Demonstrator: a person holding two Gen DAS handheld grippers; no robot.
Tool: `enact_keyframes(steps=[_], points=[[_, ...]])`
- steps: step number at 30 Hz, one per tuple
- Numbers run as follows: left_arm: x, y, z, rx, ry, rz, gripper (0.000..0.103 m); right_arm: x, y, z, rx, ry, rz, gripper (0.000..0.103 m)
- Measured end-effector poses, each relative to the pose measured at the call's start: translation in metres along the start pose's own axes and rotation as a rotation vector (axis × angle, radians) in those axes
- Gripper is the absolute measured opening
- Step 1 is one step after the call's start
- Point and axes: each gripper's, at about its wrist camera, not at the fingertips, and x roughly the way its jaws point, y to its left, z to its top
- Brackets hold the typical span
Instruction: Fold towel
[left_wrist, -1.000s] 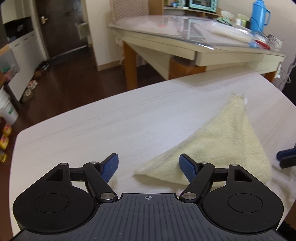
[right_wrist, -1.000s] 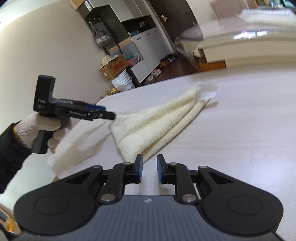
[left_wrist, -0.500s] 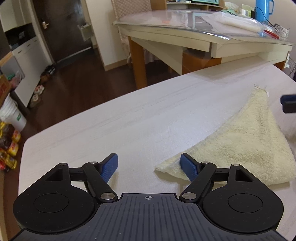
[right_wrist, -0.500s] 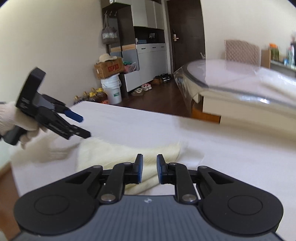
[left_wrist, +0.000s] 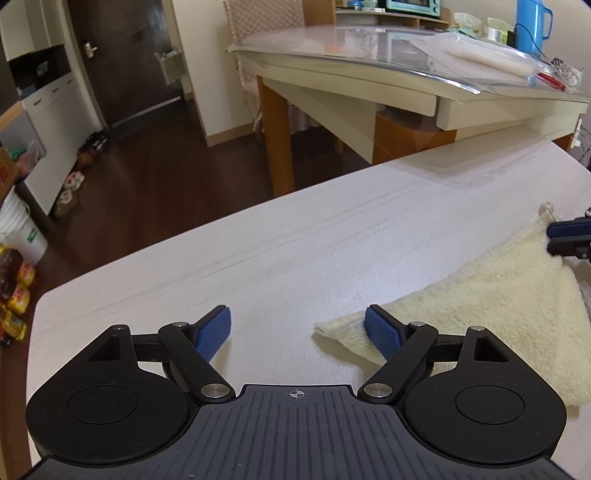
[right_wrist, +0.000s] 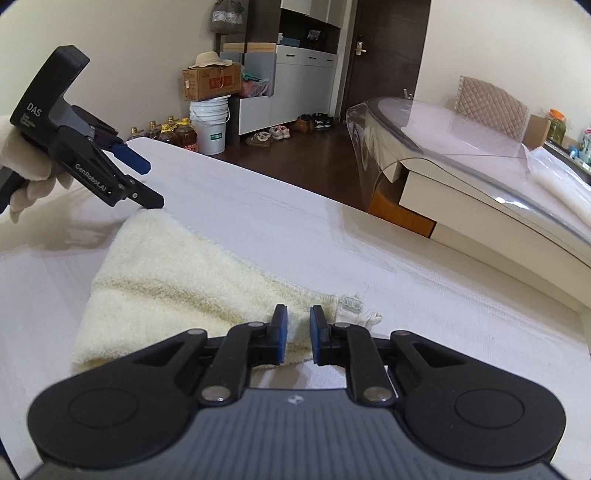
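a: since the last frame? right gripper (right_wrist: 294, 334) dropped low onto the towel (right_wrist: 177, 273), from hovering above it. left gripper (left_wrist: 298, 326) barely shifted.

b: left state?

a: blue pads (left_wrist: 216, 328) spread wide, holding nothing. in its own view the towel's near corner lies by the pad at 3 o'clock; touching or not, cannot tell. from the right view the left gripper (right_wrist: 138, 184) sits at 10 o'clock, held by a gloved hand (right_wrist: 29, 162), its tip just over the towel's far corner.

b: right state?

a: narrow gap between the jaws, towel edge showing in that gap. not pinched as far as i can see. in the left view the right gripper (left_wrist: 569, 238) pokes in at 3 o'clock over the towel (left_wrist: 480, 295).

b: towel?

a: cream, folded into a triangle, flat on the white table (left_wrist: 258, 258). frayed tag (right_wrist: 354, 306) sticks out at the corner by the right gripper.

b: background?

a: glass-topped table (left_wrist: 369, 48) at 12 o'clock, blue flask (left_wrist: 532, 24) on it.
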Motion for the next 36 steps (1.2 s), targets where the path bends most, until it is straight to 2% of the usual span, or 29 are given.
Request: enact_keyframes(steps=[4, 10, 12, 14, 18, 23, 31, 36], points=[[-0.014, -0.007, -0.014, -0.042, -0.01, 0.008, 0.082, -0.007, -0.001, -0.001, 0.018, -0.012, 0.001, 0.015], [-0.034, -0.016, -0.034, -0.104, -0.024, 0.019, 0.085, -0.033, 0.0, -0.01, 0.1, -0.036, 0.011, 0.018], [-0.041, -0.02, -0.041, -0.125, -0.029, 0.023, 0.087, -0.041, 0.002, -0.017, 0.13, -0.04, 0.011, 0.027], [-0.049, -0.027, -0.049, -0.143, -0.047, 0.013, 0.089, -0.047, 0.003, -0.022, 0.16, -0.044, 0.013, 0.046], [-0.066, -0.044, -0.065, -0.18, -0.084, -0.006, 0.091, -0.064, 0.01, -0.036, 0.214, -0.06, 0.014, 0.053], [-0.088, -0.064, -0.084, -0.227, -0.131, -0.03, 0.093, -0.08, 0.019, -0.045, 0.262, -0.083, 0.003, 0.075], [-0.11, -0.089, -0.1, -0.24, -0.203, -0.058, 0.098, -0.093, 0.036, -0.047, 0.269, -0.098, -0.023, 0.093], [-0.113, -0.095, -0.106, -0.241, -0.181, -0.038, 0.103, -0.102, 0.048, -0.046, 0.24, -0.101, -0.054, 0.093]])
